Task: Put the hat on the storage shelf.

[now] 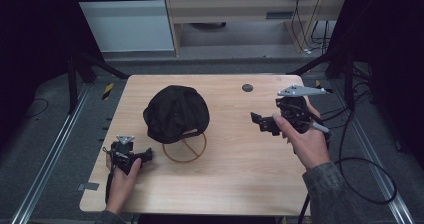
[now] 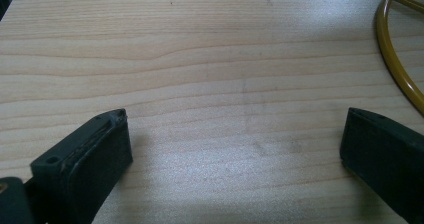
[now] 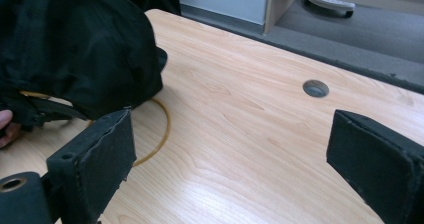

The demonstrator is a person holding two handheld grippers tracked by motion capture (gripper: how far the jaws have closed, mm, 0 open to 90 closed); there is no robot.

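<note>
A black cap [image 1: 175,113] sits on a yellow wire stand whose ring base [image 1: 184,147] lies on the wooden table [image 1: 235,174]. My left gripper [image 1: 145,156] rests low on the table, just left of the ring, open with bare wood between its jaws. In the left gripper view the ring [image 2: 392,49] curves past the upper right. My right gripper [image 1: 261,123] is held above the table to the right of the cap, open and empty. In the right gripper view the cap [image 3: 75,49] is at the upper left with the ring [image 3: 160,134] under it.
A round grey hole [image 1: 247,87] is set in the table near its far edge, and it appears as the hole [image 3: 316,88] in the right gripper view. Black cables [image 1: 360,179] trail off the right side. Metal frame rails [image 1: 55,149] run along the table's sides.
</note>
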